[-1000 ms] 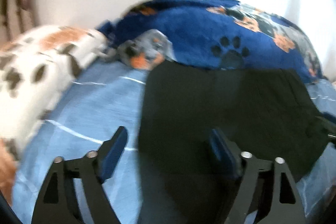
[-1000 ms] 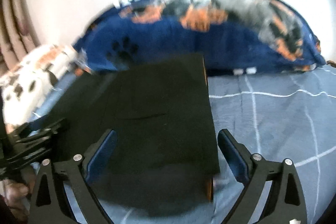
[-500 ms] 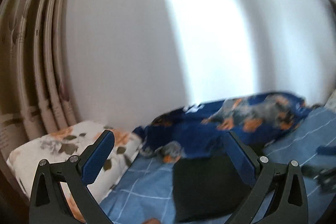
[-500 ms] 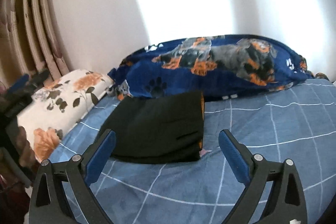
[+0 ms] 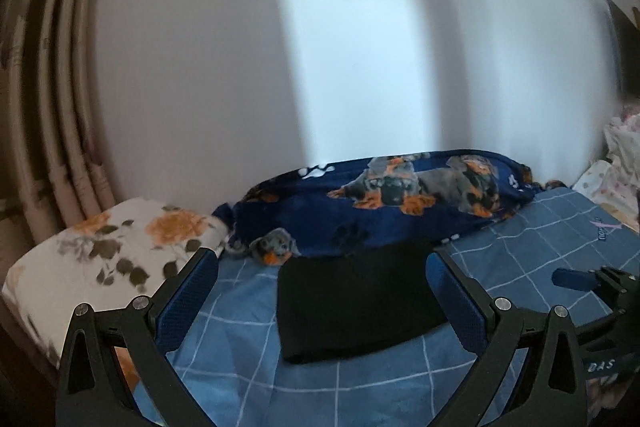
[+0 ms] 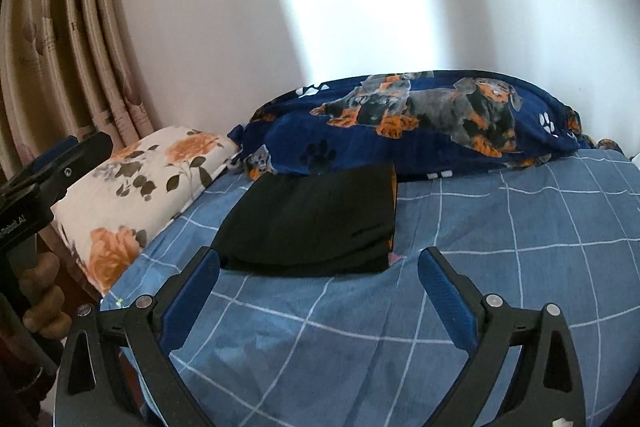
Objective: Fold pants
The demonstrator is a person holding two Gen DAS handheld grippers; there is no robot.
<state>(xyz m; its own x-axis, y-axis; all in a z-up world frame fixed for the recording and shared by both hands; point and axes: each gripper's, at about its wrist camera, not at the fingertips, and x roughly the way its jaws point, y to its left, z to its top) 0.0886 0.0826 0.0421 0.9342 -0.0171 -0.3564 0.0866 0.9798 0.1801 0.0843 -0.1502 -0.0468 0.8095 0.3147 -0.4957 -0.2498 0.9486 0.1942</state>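
A floral pillow (image 6: 136,183) lies at the left by the curtain (image 6: 52,39). The folded black pants (image 6: 316,223) rest on the blue checked sheet (image 6: 500,267), apparently touching the dog-print blanket (image 6: 420,123) behind. Left gripper (image 5: 320,291) and right gripper (image 6: 318,291) hover released, nothing between their fingers

Left wrist view — raised, angled slightly down over the bed (image 5: 248,379) toward the wall. Right wrist view — lower, nearer. Shared: folded pants (image 6: 312,223) (centre), dog-print blanket (image 5: 400,211), floral pillow (image 6: 152,187).
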